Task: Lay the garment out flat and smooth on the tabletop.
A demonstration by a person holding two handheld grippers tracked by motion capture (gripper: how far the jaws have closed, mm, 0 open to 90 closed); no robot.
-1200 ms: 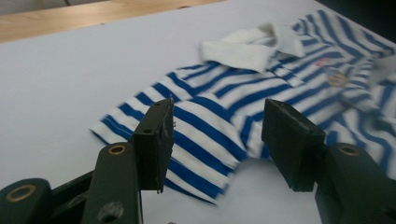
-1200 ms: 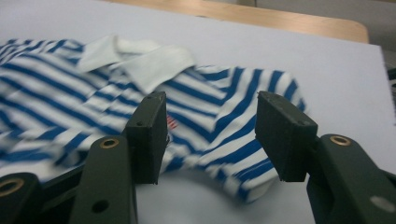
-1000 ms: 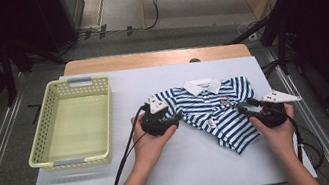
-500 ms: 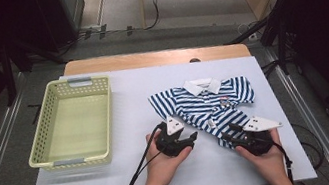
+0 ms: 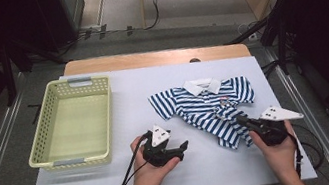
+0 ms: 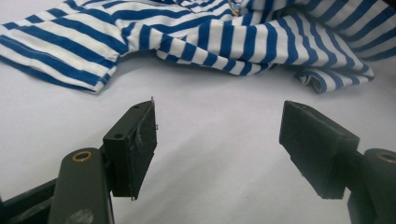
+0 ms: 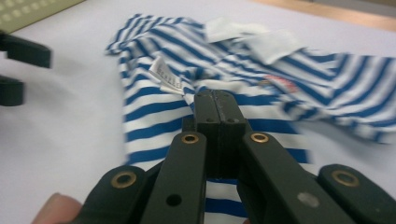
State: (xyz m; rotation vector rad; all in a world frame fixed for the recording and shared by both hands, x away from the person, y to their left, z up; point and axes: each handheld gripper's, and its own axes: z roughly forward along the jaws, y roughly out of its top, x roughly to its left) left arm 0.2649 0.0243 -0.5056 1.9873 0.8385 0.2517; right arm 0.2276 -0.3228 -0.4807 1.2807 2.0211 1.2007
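Beside the shirt (image 5: 205, 106), a basket (image 5: 72, 123)

Black handheld grippers (image 5: 184, 146) with brass-ringed screws, grey three-cornered top plates, trailing black cables (bare forearms).

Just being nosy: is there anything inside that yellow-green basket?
The basket holds nothing on the part of its floor that shows. Its near wall hides the strip of floor just behind it, so that bit cannot be checked.

free: bare table (image 5: 201, 172) between basket (image 5: 74, 123) and shirt (image 5: 210, 105) | obstacles: basket at left; shirt at right
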